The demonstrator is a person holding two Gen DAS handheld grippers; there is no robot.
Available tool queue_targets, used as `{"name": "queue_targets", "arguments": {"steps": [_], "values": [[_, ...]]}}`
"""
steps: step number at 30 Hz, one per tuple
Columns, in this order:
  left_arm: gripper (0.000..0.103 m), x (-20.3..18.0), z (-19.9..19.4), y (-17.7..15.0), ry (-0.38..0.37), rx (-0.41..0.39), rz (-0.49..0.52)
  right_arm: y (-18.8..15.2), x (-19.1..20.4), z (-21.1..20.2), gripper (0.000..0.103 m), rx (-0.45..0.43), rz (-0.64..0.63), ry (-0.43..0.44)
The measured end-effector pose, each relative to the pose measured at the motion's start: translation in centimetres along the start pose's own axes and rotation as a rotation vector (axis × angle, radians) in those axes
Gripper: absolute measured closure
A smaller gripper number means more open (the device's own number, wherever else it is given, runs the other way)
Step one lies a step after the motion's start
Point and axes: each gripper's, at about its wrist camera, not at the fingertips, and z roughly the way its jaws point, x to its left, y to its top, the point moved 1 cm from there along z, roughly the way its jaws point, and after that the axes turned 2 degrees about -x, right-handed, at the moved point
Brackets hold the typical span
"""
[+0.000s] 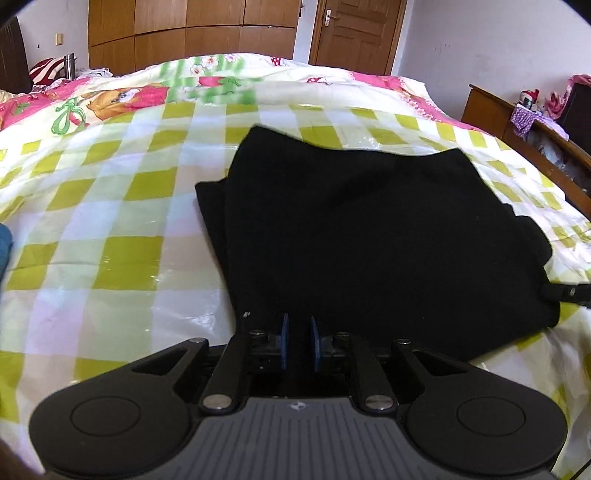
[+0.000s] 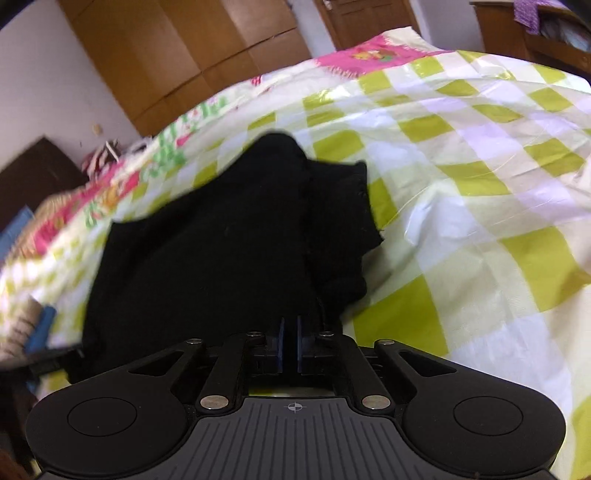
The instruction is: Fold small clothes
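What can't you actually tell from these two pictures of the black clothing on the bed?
- What kind of garment the black garment is: in both views it shows as a dark mass without detail.
- Whether the right gripper pinches cloth: its pads stand nearly together against black fabric.
- Whether the left gripper holds anything: a narrow gap, black behind.
- The bedspread at left in the right wrist view: motion blur.
- The blue thing: cut off by the edge.

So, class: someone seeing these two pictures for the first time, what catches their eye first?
A black garment lies partly folded in the middle of the bed, dark against the green-and-white checked bedspread. Right behind it, a bright pink cartoon quilt stretches toward the wooden wardrobe.
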Motion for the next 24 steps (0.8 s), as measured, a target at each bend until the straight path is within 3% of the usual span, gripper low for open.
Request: {"name": "queue_targets", "arguments": {"steps": [3, 9, 15, 17, 20, 24], "values": [[0.073, -0.4, -1.4, 0.5, 0.005, -0.030, 0.011, 0.8, 0.2, -1.8, 0.082, -0.070, 0.016, 0.001], [0.073, -1.7, -1.4, 1.8, -0.023, -0.094, 0.007, 0.7, -0.6, -2.0, 0.081, -0.078, 0.127, 0.042], [0.071, -2.2, 0.9, 1.1, -0.005, -0.066, -0.001, 0.4, 1.7, -0.3, 0.081, -0.094, 0.080, 0.119], [0.070, -1.7, 1.4, 0.6, 0.007, -0.041, 0.000, 0.4, 2.5, 1.0, 0.081, -0.080, 0.013, 0.062], [0.070, -0.8, 1.0, 0.0, 0.001, -0.033, -0.019, 0.1, 1.5, 2.9, 0.088, -0.031, 0.044, 0.026], [0.070, -0.7, -0.5, 0.3, 0.002, -0.057, -0.024, 0.4, 2.5, 1.4, 0.081, -0.059, -0.006, 0.013]]}}
